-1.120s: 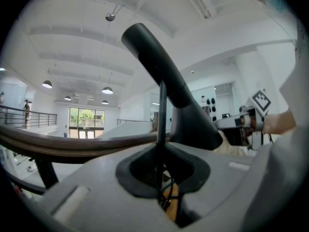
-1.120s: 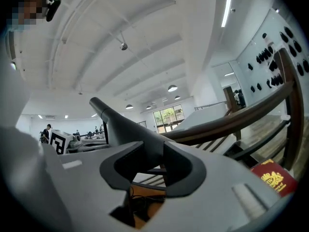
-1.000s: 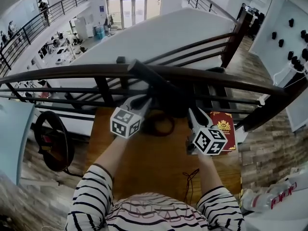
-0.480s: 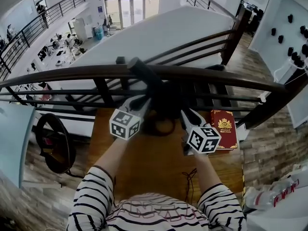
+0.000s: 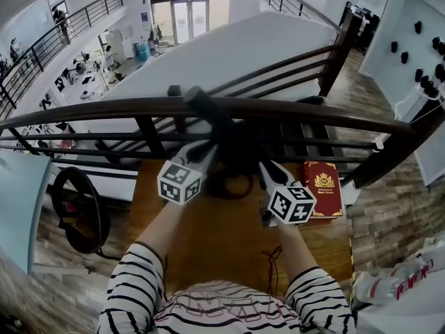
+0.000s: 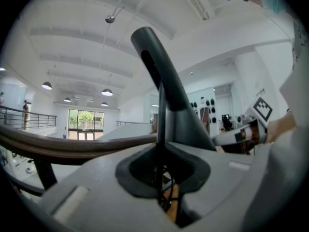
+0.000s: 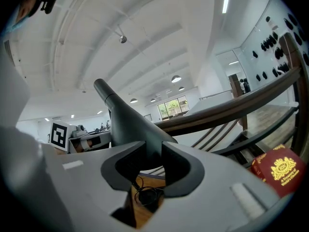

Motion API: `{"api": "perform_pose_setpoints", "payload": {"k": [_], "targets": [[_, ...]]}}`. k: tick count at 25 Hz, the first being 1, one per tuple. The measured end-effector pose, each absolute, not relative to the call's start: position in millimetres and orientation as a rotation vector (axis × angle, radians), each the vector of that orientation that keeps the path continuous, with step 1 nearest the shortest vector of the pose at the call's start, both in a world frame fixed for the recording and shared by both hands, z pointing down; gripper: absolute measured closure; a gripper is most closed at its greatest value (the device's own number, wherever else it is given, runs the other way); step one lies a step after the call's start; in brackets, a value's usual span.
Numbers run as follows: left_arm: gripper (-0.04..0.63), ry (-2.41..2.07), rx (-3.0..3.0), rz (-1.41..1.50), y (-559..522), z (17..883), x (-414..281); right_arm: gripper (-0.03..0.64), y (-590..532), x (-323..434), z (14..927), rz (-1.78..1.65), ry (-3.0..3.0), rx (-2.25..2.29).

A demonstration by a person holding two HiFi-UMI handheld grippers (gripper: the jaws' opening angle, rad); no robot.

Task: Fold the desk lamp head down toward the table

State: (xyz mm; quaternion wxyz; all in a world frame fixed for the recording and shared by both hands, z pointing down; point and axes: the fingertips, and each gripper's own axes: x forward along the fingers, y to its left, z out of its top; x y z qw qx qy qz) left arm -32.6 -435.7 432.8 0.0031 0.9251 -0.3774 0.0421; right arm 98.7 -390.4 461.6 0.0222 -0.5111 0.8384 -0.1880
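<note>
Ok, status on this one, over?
Left hand-held gripper shut on lamp. Right hand-held gripper jaws just closing onto it. Lamp raised, not yet folded. Railing close behind, book clear at right.

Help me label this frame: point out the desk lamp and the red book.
desk lamp (image 6: 169, 88), left gripper view, middle of its dark arm.
red book (image 5: 325, 186), head view, middle of its cover.

Brown wooden table (image 5: 208, 242), red book with a gold crest (image 5: 323, 188) lying flat at its right edge, dark desk lamp (image 5: 240, 152) standing at the far middle, looped black cable (image 5: 229, 195) by its foot, thin dark cord (image 5: 272, 259) near the front edge
</note>
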Motion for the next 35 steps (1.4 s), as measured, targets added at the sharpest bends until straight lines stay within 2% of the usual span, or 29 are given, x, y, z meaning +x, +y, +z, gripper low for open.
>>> {"api": "perform_pose_setpoints", "payload": {"k": [5, 8, 23, 26, 28, 35], "targets": [[0.53, -1.184, 2.909, 0.152, -431, 433, -31, 0.491, -387, 102, 462, -0.591, 2.608, -1.586], [0.509, -1.192, 2.91, 0.142, -424, 430, -34, 0.491, -381, 102, 461, -0.579, 2.609, -1.587], [0.523, -1.28, 2.89, -0.031, -352, 408, -71, 0.491, -314, 91, 451, -0.566, 2.603, -1.518], [0.54, -1.288, 2.885, -0.05, -335, 408, -74, 0.506, -298, 85, 449, -0.544, 2.613, -1.5], [0.591, -1.294, 2.88, -0.048, -324, 409, -75, 0.517, -289, 82, 449, -0.523, 2.627, -1.498], [0.592, -1.332, 2.847, -0.082, -290, 415, -84, 0.582, -261, 72, 464, -0.514, 2.67, -1.491]]}}
